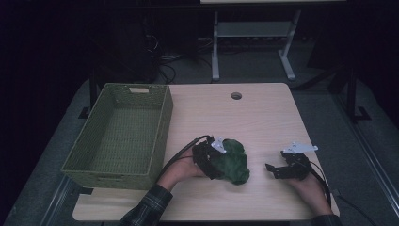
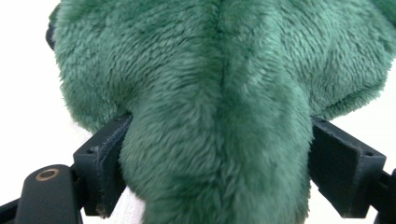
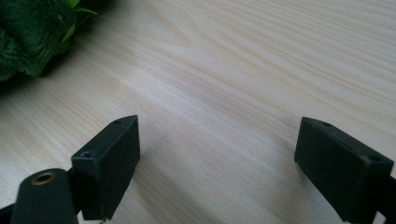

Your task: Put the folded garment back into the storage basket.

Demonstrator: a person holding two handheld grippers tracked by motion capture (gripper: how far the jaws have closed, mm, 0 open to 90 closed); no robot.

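A green plush toy (image 1: 234,161), lying on the wooden table (image 1: 263,117) just right of the woven basket (image 1: 123,133), is clamped between the left gripper (image 1: 217,162)'s jaws, while the right gripper (image 1: 273,169) is held wide open and empty nearby.

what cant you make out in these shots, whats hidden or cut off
- Plush toy: in the left gripper view it runs past the top and bottom edges, so its shape is unreadable.
- Left gripper: in the high view the dim light and its own body hide where the jaws meet the plush.
- Basket: the near wall hides the near strip of its floor in the high view.
- Right gripper: jaws open over bare table; the plush there is cut by the top left corner.
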